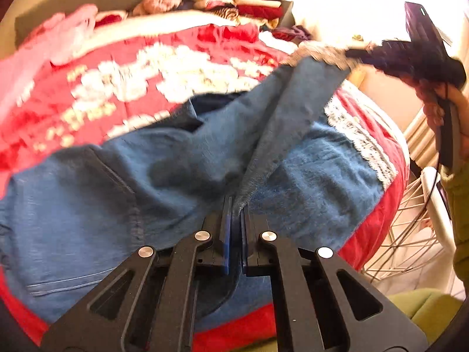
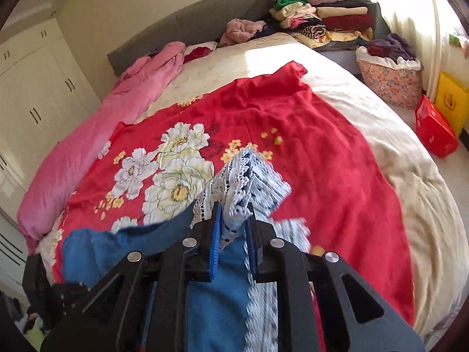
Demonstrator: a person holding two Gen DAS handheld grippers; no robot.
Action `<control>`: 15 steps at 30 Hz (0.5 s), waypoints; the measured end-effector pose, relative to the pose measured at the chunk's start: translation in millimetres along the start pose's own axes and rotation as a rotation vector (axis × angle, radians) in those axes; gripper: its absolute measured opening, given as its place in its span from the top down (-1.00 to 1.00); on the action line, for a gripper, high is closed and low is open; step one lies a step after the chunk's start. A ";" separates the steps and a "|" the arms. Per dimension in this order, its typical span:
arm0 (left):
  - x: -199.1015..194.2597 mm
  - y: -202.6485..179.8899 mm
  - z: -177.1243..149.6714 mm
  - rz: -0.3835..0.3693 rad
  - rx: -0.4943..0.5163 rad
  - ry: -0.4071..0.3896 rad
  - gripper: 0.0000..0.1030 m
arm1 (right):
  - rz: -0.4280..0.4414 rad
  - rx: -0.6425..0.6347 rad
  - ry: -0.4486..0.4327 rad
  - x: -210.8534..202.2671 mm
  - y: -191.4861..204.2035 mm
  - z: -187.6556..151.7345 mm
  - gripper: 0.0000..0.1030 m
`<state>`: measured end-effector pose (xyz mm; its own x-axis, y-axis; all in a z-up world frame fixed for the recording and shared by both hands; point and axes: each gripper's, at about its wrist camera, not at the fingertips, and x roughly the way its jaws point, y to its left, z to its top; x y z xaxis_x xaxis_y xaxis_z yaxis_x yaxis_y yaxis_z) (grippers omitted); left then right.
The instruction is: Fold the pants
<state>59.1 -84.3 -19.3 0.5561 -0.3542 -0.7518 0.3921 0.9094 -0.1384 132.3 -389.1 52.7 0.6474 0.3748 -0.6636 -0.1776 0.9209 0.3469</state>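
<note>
**Pants held at 2 points over the bed**

The left gripper (image 1: 236, 205) has its 2 blue pads nearly together, with a fold of denim pinched in the narrow gap. The right gripper (image 2: 233, 220) has its jaws closed to a slightly wider gap, clamped on the bunched lace hem (image 2: 243, 173) of 1 leg.

The pants (image 1: 146, 182) are blue denim with white lace trim at each leg end. Most of the garment lies spread on the red floral sheet (image 2: 293, 123), which covers the near part of the bed (image 2: 410, 176). In the left wrist view, 1 leg rises from the left gripper up and to the right, taut, to the right gripper at the upper right, where the person's hand (image 1: 448, 108) holds the handle. The other leg lies flat on the sheet, its lace end near the right edge of the bed.

A pink blanket (image 2: 102, 123) runs along the left side of the bed. A stack of folded clothes (image 2: 322, 14) sits at the far right corner by the grey headboard (image 2: 190, 20). A floral basket (image 2: 390, 82) stands on the floor beside the bed.
</note>
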 end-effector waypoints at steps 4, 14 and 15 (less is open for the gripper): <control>-17.3 -5.6 -2.1 0.021 0.056 -0.022 0.99 | 0.019 0.017 0.023 -30.1 -7.0 -44.9 0.72; -15.1 -25.2 -35.7 0.043 0.172 0.049 0.99 | 0.025 0.114 0.149 -35.3 -39.1 -128.8 0.71; -16.4 -28.7 -38.2 0.047 0.190 0.048 0.99 | 0.013 0.107 0.152 -35.1 -39.3 -132.3 0.71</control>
<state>10.7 -96.2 -27.6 0.5429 -0.2978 -0.7852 0.5009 0.8653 0.0182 18.5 -424.3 -25.3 0.5246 0.4058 -0.7484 -0.0996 0.9023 0.4194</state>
